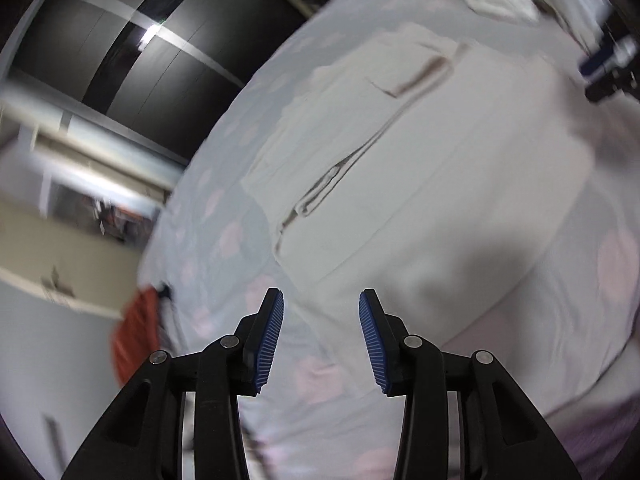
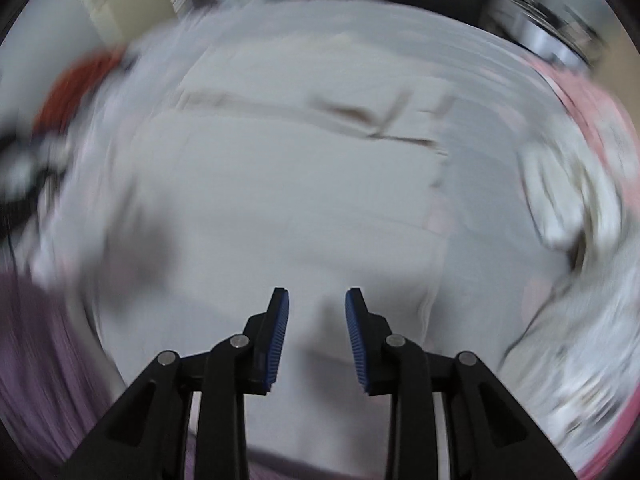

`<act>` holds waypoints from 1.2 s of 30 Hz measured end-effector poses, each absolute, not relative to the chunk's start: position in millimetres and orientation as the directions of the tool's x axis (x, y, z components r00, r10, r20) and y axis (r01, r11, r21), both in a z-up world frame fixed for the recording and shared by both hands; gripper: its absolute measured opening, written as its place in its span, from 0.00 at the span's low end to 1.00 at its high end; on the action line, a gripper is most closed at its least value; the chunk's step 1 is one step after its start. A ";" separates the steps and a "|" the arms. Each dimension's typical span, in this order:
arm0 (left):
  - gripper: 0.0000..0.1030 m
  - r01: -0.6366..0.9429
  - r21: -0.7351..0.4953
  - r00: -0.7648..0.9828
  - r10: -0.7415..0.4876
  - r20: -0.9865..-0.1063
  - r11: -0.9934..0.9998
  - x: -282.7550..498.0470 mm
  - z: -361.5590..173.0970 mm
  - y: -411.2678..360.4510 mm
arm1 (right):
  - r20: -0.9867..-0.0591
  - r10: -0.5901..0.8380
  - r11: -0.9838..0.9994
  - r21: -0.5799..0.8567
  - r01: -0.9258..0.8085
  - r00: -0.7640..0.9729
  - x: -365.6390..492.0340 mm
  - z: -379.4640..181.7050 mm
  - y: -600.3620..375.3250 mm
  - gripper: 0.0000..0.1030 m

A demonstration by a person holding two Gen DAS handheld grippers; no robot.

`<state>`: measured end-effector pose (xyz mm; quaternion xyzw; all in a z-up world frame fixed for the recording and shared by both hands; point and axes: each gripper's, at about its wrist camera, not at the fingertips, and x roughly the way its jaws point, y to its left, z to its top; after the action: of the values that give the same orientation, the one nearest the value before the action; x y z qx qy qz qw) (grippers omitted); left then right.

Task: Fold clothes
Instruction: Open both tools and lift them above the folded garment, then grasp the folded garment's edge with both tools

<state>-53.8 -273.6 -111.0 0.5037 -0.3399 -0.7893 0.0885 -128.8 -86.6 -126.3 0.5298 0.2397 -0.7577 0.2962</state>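
The cream garment [image 1: 420, 152] lies spread flat on the bed, partly folded by the look of its layered edges. In the left wrist view its long axis runs diagonally, from the lower left near the gripper up toward the upper right, and a doubled fold line [image 1: 320, 192] with a dark seam follows the same diagonal. In the right wrist view the same garment [image 2: 280, 184] fills the middle of the frame directly ahead, with the fold line running roughly across the far side; heavy blur hides finer detail there.

The left gripper [image 1: 321, 300] is released, jaws wide apart and holding nothing, and it hangs above the garment's near corner and the edge where cloth meets the bedsheet [image 1: 224, 216]. The right gripper [image 2: 316, 298] is likewise released and empty, above the garment's near portion. The other tool shows as a dark and blue shape [image 1: 608, 64] at the far right of the left view, well apart from the left gripper.

Judgement: both are about equally placed along the near edge; the left one seems closer to a free corner, so the next fold likely starts there, carried across the long axis.

Room: the patterned sheet lies open around the garment on the left. A second pale pile [image 2: 568, 200] sits to the right and an orange cloth [image 1: 136, 328] at the bed's left edge, both clear of the garment.
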 end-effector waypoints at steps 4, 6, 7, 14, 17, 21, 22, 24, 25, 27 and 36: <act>0.42 -0.324 0.683 -0.495 -0.497 -0.712 -0.655 -52.3 -94.2 -261.1 | -0.961 -0.075 -0.502 -0.196 0.842 -0.268 -105.9 -129.5 -108.9 0.28; 0.46 -0.391 0.700 -0.502 -0.499 -0.706 -0.598 -48.2 -94.3 -254.1 | -0.963 -0.035 -0.418 -0.228 0.880 -0.266 -97.3 -133.4 -114.2 0.28; 0.47 -0.427 0.704 -0.503 -0.498 -0.706 -0.567 -45.7 -97.3 -250.6 | -0.964 -0.016 -0.379 -0.240 0.894 -0.266 -93.3 -136.7 -116.4 0.28; 0.49 -0.612 0.658 -0.441 -0.501 -0.744 -0.438 -29.4 -151.7 -247.1 | -0.965 0.082 -0.229 -0.263 0.937 -0.251 -78.1 -175.2 -117.0 0.28; 0.49 -0.650 0.622 -0.387 -0.514 -0.766 -0.436 -29.1 -179.7 -256.6 | -0.963 0.120 -0.218 -0.262 0.940 -0.240 -83.5 -190.5 -111.1 0.28; 0.49 -0.691 0.579 -0.327 -0.527 -0.784 -0.433 -32.1 -211.2 -268.3 | -0.968 0.143 -0.225 -0.236 0.945 -0.207 -94.5 -202.1 -106.7 0.29; 0.49 -0.700 0.565 -0.311 -0.525 -0.792 -0.438 -33.4 -217.2 -270.7 | -0.971 0.146 -0.227 -0.222 0.948 -0.192 -97.2 -203.9 -106.2 0.34; 0.50 -0.711 0.542 -0.286 -0.521 -0.804 -0.448 -36.4 -227.1 -275.1 | -0.973 0.158 -0.223 -0.201 0.954 -0.168 -102.0 -207.9 -105.5 0.40; 0.52 -0.716 0.533 -0.273 -0.521 -0.809 -0.451 -37.8 -232.4 -277.4 | -0.972 0.170 -0.215 -0.198 0.956 -0.163 -103.7 -210.5 -105.1 0.40; 0.61 -0.726 0.517 -0.257 -0.519 -0.815 -0.453 -39.0 -241.6 -280.9 | -0.970 0.191 -0.199 -0.191 0.961 -0.153 -107.0 -215.8 -104.0 0.40; 0.67 -0.711 0.475 -0.204 -0.495 -0.845 -0.518 -50.4 -270.2 -298.9 | -0.981 0.177 -0.212 -0.117 0.970 -0.079 -121.4 -221.8 -94.3 0.41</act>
<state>-50.4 -298.9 -270.2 0.6246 -0.4828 -0.6074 -0.0890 -121.4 -94.3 -221.8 0.5674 0.5054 -0.5332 0.3719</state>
